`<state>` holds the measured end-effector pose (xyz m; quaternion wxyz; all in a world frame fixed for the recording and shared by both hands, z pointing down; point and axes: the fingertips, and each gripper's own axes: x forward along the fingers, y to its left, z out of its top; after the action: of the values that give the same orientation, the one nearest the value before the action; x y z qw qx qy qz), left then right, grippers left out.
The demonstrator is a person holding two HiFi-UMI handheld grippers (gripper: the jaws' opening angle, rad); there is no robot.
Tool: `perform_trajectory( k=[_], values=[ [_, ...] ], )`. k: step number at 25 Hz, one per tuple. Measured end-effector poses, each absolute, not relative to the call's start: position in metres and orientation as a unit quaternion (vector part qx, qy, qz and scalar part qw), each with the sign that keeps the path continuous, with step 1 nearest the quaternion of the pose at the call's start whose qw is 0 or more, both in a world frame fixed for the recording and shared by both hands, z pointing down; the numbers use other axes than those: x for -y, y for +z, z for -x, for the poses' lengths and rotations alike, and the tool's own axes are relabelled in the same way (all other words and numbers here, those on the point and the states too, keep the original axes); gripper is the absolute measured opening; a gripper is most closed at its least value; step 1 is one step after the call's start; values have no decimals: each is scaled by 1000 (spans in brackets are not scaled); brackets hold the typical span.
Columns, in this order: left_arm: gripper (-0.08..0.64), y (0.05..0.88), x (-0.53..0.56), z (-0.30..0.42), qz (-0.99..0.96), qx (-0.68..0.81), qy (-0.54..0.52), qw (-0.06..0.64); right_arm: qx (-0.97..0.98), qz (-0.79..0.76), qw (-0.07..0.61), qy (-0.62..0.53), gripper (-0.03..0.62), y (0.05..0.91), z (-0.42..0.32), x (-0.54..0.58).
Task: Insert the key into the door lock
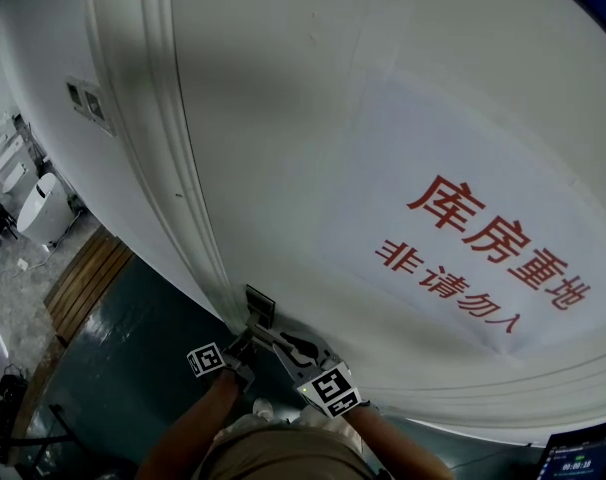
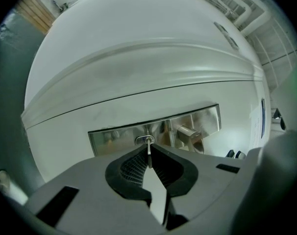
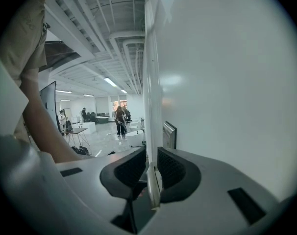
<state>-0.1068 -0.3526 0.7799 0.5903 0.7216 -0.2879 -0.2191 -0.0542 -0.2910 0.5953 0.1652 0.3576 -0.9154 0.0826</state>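
1. the left hand-held gripper (image 2: 148, 156) has grey, matt plastic jaws faced with black ribbed pads (image 2: 133, 168). they are pressed together on the key (image 2: 148, 149).
2. the key is a thin, flat strip of silver metal. it stands on edge between the pad tips and points straight ahead.
3. just beyond the tips, the key's end meets the small oval lock cylinder (image 2: 144, 140), set in a long, mirror-bright lock plate (image 2: 114, 136).
4. the right hand-held gripper (image 3: 149, 163) is of the same build. its jaws are closed to a narrow slot around a pale, rounded metal bar that looks like the door handle (image 3: 154, 185). the handle's stub shows right of the key in the left gripper view.
5. past both hand-held grippers rises the door (image 1: 283, 118), smooth and white, with raised moulding along its edge.
6. farther up the door hangs a white paper sign (image 1: 463, 248) printed with red characters.
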Motion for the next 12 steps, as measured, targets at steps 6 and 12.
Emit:
perform_trajectory(
  k=[6,12],
  values=[
    [32,780,352,104,-704,295,-234,602,919,-349,164,81,64,598,62,288],
    [32,780,353,105,-700,290,-237,608,920,-345,166,79,64,599,68,287]
  ],
)
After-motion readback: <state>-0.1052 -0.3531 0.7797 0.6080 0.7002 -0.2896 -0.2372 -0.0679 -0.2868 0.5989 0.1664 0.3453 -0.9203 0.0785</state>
